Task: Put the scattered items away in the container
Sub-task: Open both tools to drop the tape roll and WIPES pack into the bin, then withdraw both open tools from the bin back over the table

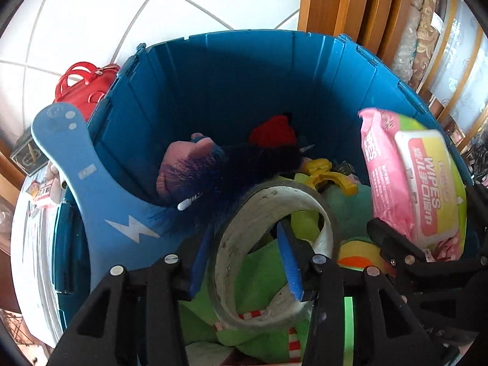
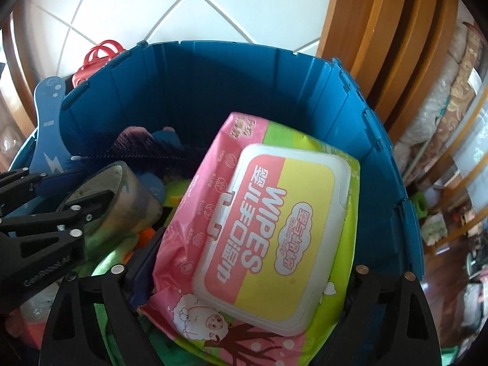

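Note:
A deep blue bin point(image 1: 213, 70) point(image 2: 198, 70) fills both views, with toys piled inside. A worn roll of tape point(image 1: 308, 201) point(image 2: 134, 189) stands on edge on a green plush point(image 1: 259, 262). My left gripper point(image 1: 244, 231) straddles the roll's near wall, one blue pad outside and one inside the hole, and neither pad presses it. A pink and yellow pack of wipes point(image 2: 274, 213) point(image 1: 408, 183) lies flat on the pile at the bin's right side. My right gripper point(image 2: 253, 253) stands wide around the pack, with its fingers point(image 2: 143, 262) beside the pack's edges and not squeezing.
A light blue paddle with a white bolt point(image 1: 76, 167) leans over the bin's left rim. A dark bristly toy point(image 1: 244, 164), a red item point(image 1: 274, 131) and a yellow plastic piece point(image 1: 326, 174) lie deeper in the bin. A red handbag point(image 1: 85, 82) sits outside on white tiles. Wooden furniture point(image 1: 350, 0) stands on the right.

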`<state>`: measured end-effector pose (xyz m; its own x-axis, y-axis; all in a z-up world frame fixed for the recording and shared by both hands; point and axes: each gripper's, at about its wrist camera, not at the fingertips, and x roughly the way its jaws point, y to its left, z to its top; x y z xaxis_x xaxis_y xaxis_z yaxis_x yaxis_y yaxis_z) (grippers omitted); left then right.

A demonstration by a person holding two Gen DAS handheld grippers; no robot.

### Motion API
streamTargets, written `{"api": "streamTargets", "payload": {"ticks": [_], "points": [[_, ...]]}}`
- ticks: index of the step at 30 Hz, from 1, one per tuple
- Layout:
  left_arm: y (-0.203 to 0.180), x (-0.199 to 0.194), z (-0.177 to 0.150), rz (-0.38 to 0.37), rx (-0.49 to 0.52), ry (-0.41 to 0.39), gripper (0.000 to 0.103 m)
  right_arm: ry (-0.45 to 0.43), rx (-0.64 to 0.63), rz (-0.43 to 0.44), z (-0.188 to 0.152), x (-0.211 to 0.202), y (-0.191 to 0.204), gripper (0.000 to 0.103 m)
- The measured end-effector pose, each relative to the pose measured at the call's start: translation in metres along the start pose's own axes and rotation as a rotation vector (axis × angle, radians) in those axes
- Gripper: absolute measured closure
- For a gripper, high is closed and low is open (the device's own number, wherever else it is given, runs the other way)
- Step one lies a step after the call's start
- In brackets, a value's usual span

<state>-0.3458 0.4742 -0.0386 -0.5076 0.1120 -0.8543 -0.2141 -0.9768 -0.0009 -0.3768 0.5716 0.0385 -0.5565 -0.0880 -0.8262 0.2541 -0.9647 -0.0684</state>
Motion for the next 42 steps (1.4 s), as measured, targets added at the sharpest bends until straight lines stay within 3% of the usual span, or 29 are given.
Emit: {"api": "streamTargets", "payload": {"ticks": [3,10,13,19,26,34,39,42], "points": [[0.004,-0.007,0.001,0.018,-0.010,-0.039,0.059,0.005,0.012,-0.017,-0.001,-0.001,-0.003,0.009],[0.004,-0.019,0.000,-0.038,-0.008,-0.082,0.054,0.000,0.023,-0.043,-0.004,-0.009,-0.012,0.003],[0.005,-0.023,0.001,-0.044,-0.013,-0.101,0.052,-0.067,-0.007,-0.105,-0.004,-0.024,-0.010,0.000],[0.001,-0.024,0.001,-0.059,0.003,-0.096,0.051,-0.079,-0.036,-0.119,-0.005,-0.038,-0.002,0.000],[-0.005,-0.029,-0.003,-0.061,0.027,-0.104,0.051,-0.081,-0.019,-0.132,-0.032,-0.059,-0.001,0.000],[-0.017,-0.078,-0.042,-0.076,0.091,-0.169,0.051,-0.188,0.082,-0.086,-0.065,-0.106,-0.018,0.000],[-0.012,-0.112,-0.075,-0.077,0.060,-0.242,0.051,-0.248,0.142,-0.065,-0.090,-0.123,-0.027,0.000],[-0.007,-0.129,-0.093,-0.038,0.043,-0.298,0.040,-0.270,0.157,-0.039,-0.104,-0.127,-0.028,0.000]]}}
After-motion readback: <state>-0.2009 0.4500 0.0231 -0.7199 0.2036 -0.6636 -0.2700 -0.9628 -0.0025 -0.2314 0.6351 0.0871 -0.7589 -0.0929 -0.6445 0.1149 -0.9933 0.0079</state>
